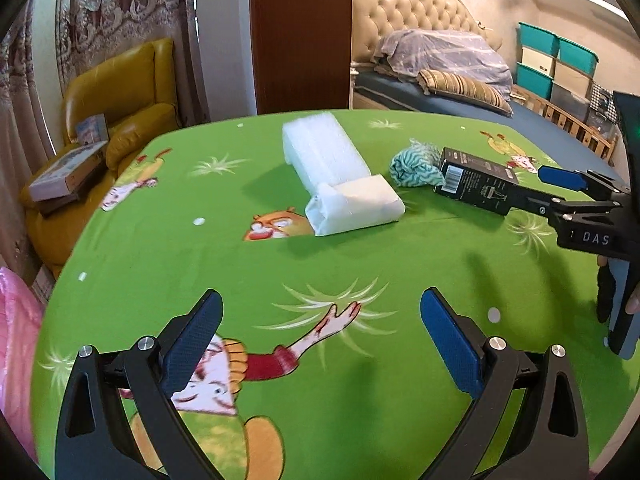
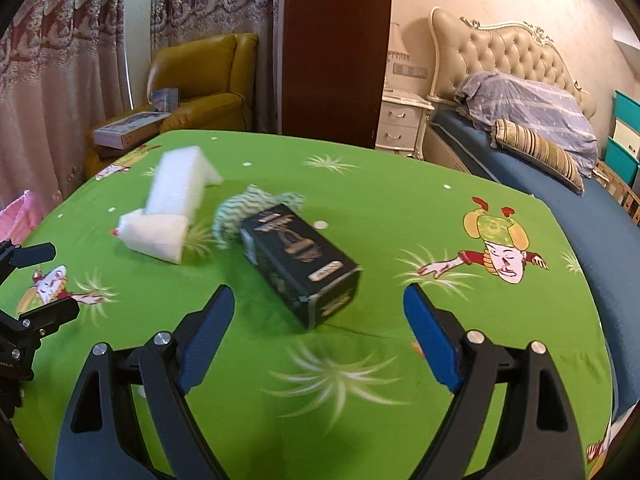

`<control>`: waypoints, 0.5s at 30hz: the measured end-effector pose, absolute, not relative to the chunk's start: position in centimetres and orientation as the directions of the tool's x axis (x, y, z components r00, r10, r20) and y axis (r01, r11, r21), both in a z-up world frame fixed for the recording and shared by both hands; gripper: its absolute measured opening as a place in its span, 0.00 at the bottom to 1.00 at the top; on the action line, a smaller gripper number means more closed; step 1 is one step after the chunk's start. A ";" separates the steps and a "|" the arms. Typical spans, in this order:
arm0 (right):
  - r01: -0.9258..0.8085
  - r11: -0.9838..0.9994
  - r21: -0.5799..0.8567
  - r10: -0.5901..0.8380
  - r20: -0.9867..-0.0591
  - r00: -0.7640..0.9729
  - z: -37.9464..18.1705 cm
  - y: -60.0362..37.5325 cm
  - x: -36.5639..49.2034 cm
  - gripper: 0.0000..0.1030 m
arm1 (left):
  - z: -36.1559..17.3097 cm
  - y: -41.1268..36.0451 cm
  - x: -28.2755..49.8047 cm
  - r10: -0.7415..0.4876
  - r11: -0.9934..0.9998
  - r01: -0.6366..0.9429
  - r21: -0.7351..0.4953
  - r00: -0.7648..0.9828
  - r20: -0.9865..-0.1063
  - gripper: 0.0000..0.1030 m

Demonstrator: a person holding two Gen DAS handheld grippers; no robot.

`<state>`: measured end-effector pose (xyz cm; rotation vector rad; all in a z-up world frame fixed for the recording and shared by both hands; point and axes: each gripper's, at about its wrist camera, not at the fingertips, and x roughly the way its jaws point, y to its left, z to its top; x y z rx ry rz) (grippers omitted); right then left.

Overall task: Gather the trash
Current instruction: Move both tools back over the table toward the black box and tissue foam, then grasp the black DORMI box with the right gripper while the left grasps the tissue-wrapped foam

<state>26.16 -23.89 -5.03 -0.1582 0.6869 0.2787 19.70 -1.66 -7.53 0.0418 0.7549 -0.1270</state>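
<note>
Left gripper (image 1: 322,312) low over green cartoon-print tablecloth (image 1: 224,264), blue pads spread wide, nothing between them. Mid-table: white foam block (image 1: 324,152) lying lengthwise, a white wrapped packet (image 1: 356,204) touching its near end. Just right of these, a crumpled teal-and-white cloth (image 1: 414,166) against a black carton (image 1: 472,184) with a barcode on its end. Right gripper (image 1: 560,184) enters from the right edge, its blue fingertip beside the carton. Yellow armchair (image 1: 128,92) behind left; bed (image 1: 440,92) behind right.
</note>
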 end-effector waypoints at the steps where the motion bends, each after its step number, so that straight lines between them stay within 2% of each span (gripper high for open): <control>1: -0.308 0.950 -0.052 0.201 -0.653 0.730 -5.2 -24.1 26.7 0.82 | -7.6 -1.7 20.0 -0.103 0.992 0.129 -0.015 0.714 -0.693 0.91; 15: -0.407 0.912 -0.059 0.239 -0.730 0.641 -6.3 -21.7 32.0 0.82 | -7.8 -1.1 22.7 -0.111 0.994 0.092 -0.066 0.684 -0.721 0.91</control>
